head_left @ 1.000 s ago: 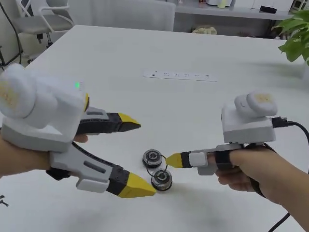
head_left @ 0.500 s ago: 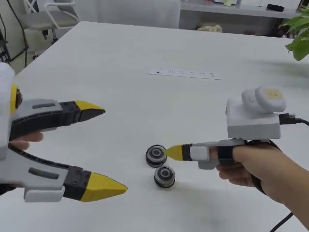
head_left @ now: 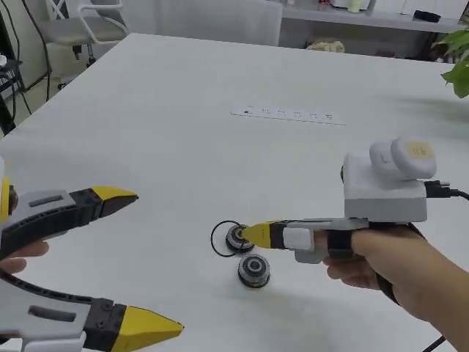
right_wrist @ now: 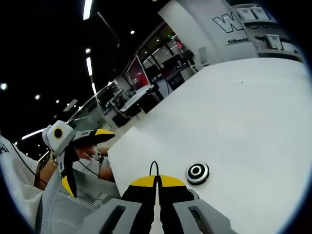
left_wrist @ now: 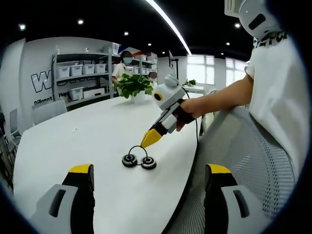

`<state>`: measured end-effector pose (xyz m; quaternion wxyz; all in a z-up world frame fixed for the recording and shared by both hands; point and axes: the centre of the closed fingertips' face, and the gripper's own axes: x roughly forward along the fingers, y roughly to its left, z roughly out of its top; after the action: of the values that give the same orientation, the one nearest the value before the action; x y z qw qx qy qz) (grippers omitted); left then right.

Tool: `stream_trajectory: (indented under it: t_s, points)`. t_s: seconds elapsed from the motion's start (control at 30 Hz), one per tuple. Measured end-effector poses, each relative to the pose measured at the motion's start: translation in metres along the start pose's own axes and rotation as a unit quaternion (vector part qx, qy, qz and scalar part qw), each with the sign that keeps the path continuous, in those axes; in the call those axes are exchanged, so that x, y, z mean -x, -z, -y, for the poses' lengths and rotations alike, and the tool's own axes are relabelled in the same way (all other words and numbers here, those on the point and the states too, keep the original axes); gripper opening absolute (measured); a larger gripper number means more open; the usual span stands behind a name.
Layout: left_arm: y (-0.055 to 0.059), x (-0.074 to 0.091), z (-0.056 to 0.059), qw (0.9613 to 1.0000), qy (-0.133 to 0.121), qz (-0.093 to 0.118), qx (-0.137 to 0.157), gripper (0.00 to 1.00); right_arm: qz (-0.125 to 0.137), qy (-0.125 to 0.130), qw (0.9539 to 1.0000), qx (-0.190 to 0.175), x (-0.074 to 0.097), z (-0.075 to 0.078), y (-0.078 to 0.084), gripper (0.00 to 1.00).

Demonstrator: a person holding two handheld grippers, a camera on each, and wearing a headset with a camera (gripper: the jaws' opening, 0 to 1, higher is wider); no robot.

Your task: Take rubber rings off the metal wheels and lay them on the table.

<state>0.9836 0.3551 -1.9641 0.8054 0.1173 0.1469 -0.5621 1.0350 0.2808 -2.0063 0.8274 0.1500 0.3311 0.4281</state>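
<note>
Two metal wheels lie on the white table (head_left: 168, 110), the far wheel (head_left: 236, 237) and the near wheel (head_left: 253, 270). My right gripper (head_left: 253, 234) is shut on a thin black rubber ring (head_left: 218, 238), which loops out over the far wheel's left side. I cannot tell whether the ring still hooks that wheel. In the right gripper view the ring (right_wrist: 154, 168) rises from the closed yellow tips (right_wrist: 157, 183) beside one wheel (right_wrist: 197, 172). My left gripper (head_left: 135, 260) hangs open at the lower left, well clear of the wheels. The left gripper view shows both wheels (left_wrist: 129, 160) (left_wrist: 148, 163) and the ring (left_wrist: 138, 148).
A white power strip (head_left: 287, 115) lies further back on the table. A green plant (head_left: 458, 62) stands at the far right, and an office chair (head_left: 95, 22) beyond the far left corner. A black cable (head_left: 447, 192) trails from the right gripper.
My left gripper has drawn back toward the lower left, away from the wheels. The right gripper's tip now holds the ring as a loop over the far wheel. The camera also shifted.
</note>
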Motion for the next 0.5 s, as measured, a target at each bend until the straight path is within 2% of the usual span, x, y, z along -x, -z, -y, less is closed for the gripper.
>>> stream_trajectory:
  t_s: [0.13, 0.5]
  points:
    - [0.009, -0.002, 0.001, 0.9999, -0.003, -0.008, 0.007, 0.94, -0.013, -0.006, 0.9999, 0.004, -0.004, -0.003, 0.007, 0.0]
    - [0.014, -0.005, 0.006, 0.9995, 0.003, -0.008, 0.031, 0.94, -0.051, -0.021, 0.9983, 0.017, -0.015, -0.012, 0.026, 0.0]
